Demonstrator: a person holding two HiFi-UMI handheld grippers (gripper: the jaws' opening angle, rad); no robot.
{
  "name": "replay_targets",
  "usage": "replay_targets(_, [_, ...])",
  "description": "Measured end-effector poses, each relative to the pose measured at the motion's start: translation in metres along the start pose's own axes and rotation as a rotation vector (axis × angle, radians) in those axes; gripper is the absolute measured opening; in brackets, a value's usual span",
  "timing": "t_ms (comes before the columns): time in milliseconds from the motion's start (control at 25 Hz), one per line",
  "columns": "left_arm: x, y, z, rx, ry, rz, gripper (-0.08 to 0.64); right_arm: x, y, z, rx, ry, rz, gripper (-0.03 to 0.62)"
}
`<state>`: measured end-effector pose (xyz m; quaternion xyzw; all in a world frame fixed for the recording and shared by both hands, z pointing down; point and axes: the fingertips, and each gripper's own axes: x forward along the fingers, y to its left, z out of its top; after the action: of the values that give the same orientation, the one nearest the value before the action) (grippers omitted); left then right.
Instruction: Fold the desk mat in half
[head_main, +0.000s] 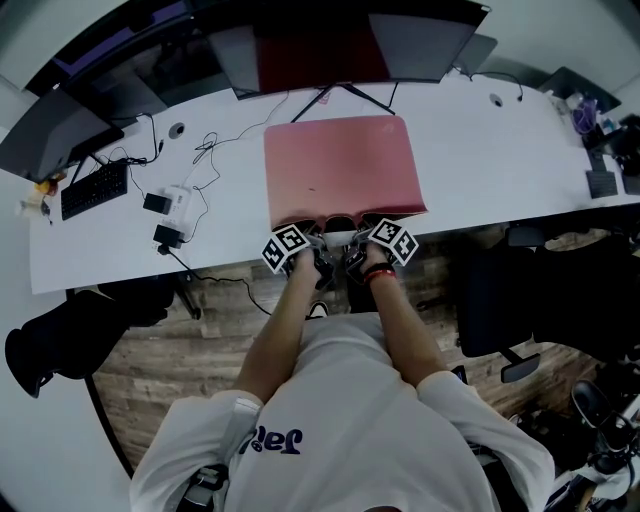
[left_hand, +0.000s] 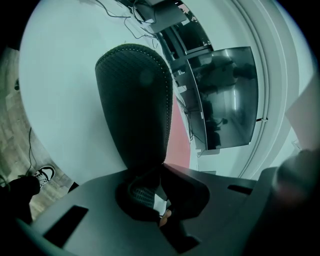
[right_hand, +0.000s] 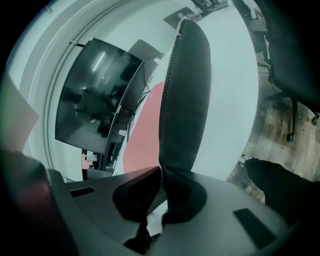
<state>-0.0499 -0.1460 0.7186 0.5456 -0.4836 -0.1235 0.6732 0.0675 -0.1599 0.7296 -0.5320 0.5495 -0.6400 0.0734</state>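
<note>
We are at the grasping step. The left gripper (head_main: 316, 237) and right gripper (head_main: 358, 233) are both pinched shut on the near edge of the pink desk mat (head_main: 340, 165), which lies mid-desk. Next, we judge, that edge must be lifted and carried over to the far edge. On the white desk (head_main: 480, 160), a keyboard (head_main: 95, 188) sits at the left and monitors (head_main: 320, 45) at the far side. A dark chair (head_main: 520, 290) stands on the wooden floor (head_main: 150, 350).

Head view: we look steeply down from overhead, desk (head_main: 480, 160) and mat (head_main: 343, 165) mid-frame, well below. Gripper views: we ride low, tilted sideways, mat edge close against lens, facing monitor (left_hand: 225, 100). All three views share mat, desk, monitor.
</note>
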Motion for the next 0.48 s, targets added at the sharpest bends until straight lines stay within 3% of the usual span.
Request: replay_targets(480, [0.0096,-0.0015,0.0088,-0.035,-0.005,0.012,0.029,0.0077,0.0001,0.0032,0.013,0.022,-0.025,0.029])
